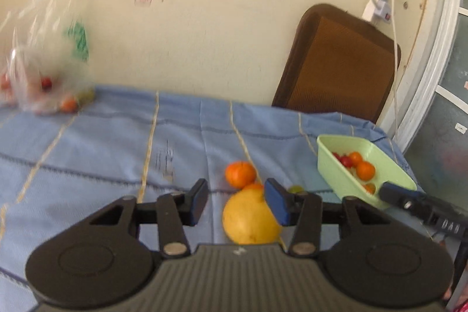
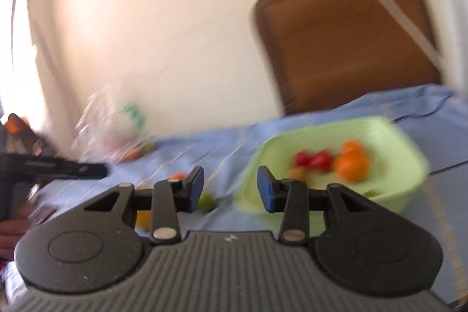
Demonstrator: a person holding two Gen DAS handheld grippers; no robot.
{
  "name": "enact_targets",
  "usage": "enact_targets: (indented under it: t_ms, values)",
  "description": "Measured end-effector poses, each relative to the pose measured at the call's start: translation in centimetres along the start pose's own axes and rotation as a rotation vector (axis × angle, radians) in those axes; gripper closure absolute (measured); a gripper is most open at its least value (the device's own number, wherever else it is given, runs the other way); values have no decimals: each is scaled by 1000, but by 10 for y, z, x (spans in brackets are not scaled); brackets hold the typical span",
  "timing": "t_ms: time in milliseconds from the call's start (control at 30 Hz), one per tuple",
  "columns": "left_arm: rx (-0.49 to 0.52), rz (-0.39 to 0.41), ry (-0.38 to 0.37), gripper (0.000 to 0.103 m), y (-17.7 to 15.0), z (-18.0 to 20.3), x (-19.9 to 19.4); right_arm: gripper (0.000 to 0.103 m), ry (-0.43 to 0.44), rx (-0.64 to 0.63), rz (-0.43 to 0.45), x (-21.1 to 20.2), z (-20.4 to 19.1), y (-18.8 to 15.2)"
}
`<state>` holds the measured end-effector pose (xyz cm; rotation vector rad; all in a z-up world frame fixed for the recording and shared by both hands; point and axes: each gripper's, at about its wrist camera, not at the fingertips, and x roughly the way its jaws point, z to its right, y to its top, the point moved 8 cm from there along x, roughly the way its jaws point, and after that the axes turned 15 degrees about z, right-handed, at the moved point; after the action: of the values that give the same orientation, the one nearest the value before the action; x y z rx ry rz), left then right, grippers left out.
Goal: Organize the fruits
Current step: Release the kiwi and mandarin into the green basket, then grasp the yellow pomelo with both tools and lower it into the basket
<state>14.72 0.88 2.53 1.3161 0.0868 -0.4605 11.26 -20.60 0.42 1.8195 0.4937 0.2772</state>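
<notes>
So the biggest thing here is the cream wall [image 1: 190, 34], scuffed, with black tape strips and a white plug and cord up near the top right. A brown cushioned chair back [image 1: 339, 60] leans against it behind the far edge of the surface. The surface [image 1: 102, 142] has a light blue cloth with tan and dark stripes over it.

At the far left corner there's a clear plastic bag [image 1: 44, 54] with a green print; it's blurry, but some red and orange fruit shows inside and an orange one sits just beside it. Near the right edge is a pale green tray [image 1: 392, 165] holding a few small oranges and red tomatoes or similar, can't really say which.

Near the middle toward the front edge sits a big yellow grapefruit-looking fruit [image 1: 248, 221], with a tangerine [image 1: 240, 174] just behind it and another orange one squeezed between them, mostly hidden. A small green fruit [image 1: 296, 189] peeks out behind the left claw's finger.

Left claw [image 1: 237, 202] is spread wide and empty, hovering over the yellow fruit. Right claw [image 2: 231, 189] is also wide, holding nothing, by the tray's near-left corner. The right wrist view is super motion-smeared, so details there are mush.
</notes>
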Motion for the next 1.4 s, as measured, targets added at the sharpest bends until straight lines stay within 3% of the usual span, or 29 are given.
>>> enact_targets:
  t_ms: [67,100,167,300,433,500,567,733,867,1000,1200,1400]
  values:
    - [-23,-10,-15,56,-5,-1,3,54,33,-48,-50,14,-21,-11]
    - [-28,-11,-21,55,-7,-1,5,41,51,-78,-78,24,-33,-17]
    - [-27,-29,-37,42,-12,2,13,31,77,-108,-111,40,-47,-24]
    - [8,-71,-42,42,-24,3,25,30,112,-144,-186,67,-66,-37]
    - [-15,-101,-47,26,-29,0,37,30,114,-168,-211,85,-75,-42]
    - [-25,-107,-64,28,-31,0,40,30,126,-172,-230,91,-79,-47]
    - [-49,-120,-103,41,-34,3,41,36,108,-193,-235,93,-81,-52]
    - [-4,-101,-108,41,-24,27,29,38,93,-216,-159,70,-80,-37]
    - [62,-31,-177,42,3,76,31,38,28,-229,-26,46,-55,0]
    - [127,-35,-247,41,11,139,66,38,-91,-222,39,26,1,28]
    - [167,-108,-330,41,-5,206,126,38,-214,-186,19,11,81,38]
    - [136,-186,-305,41,-24,215,160,37,-263,-152,-40,23,112,23]
